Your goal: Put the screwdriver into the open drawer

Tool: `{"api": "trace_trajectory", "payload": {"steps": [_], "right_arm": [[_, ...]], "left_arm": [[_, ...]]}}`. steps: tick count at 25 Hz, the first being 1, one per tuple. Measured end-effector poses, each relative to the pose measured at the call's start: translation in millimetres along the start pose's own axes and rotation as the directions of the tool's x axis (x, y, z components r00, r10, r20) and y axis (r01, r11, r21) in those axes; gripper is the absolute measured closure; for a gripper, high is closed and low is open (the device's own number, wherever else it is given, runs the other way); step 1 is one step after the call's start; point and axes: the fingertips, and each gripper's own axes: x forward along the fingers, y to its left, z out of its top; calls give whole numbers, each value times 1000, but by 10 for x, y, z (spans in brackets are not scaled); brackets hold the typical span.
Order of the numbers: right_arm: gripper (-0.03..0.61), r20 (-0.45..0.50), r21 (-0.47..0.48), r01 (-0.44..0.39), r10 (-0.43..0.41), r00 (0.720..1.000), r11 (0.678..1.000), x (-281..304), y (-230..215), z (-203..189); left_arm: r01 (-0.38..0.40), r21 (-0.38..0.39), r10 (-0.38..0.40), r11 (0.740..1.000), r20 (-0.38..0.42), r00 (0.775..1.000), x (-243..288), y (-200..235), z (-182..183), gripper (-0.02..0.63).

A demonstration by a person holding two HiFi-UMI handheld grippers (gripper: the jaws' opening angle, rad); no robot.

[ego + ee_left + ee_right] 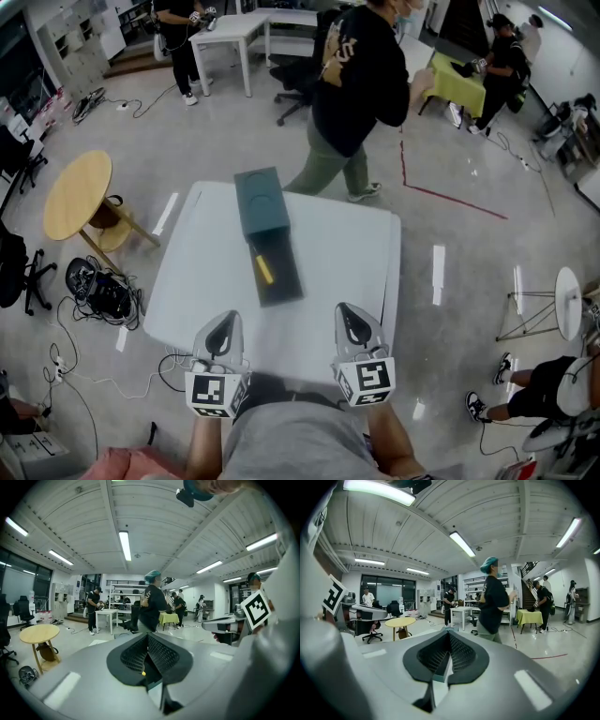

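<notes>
1. Looking down in the head view, two hand-held grippers hang over the near edge of one white rectangular table (347, 253): the left gripper (226, 321) and the right gripper (348, 311). Each carries one marker cube (214, 392), and each has its jaws pressed together on nothing. Ahead of the two tips and between them, a little toward the left gripper's side, stands one dark teal box-shaped cabinet (260, 202). Its one open drawer (286, 279) is pulled toward the grippers. One yellow-handled screwdriver (264, 269) lies inside the drawer, apart from both grippers. One person in a black top (356, 84) is beyond the cabinet.
2. Left gripper view: its two black ribbed pads (133, 656) meet, with nothing pinched. One small yellow spot (143, 672) shows low at the seam. The right gripper lies off to its right, and one round wooden table (40, 632) stands ahead-left.
3. Right gripper view: the two pads are closed and empty. The left gripper is off to its left, and the one person is ahead-right.
</notes>
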Motion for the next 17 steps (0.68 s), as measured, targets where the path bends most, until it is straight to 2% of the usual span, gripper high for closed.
{"api": "trace_trajectory", "payload": {"steps": [17], "right_arm": [[575,-1,0,0,0,1000,1000,-16,-25,-15]], "left_arm": [[1,-2,-1,1000,-3,1000,7,-35,-11,603]]}}
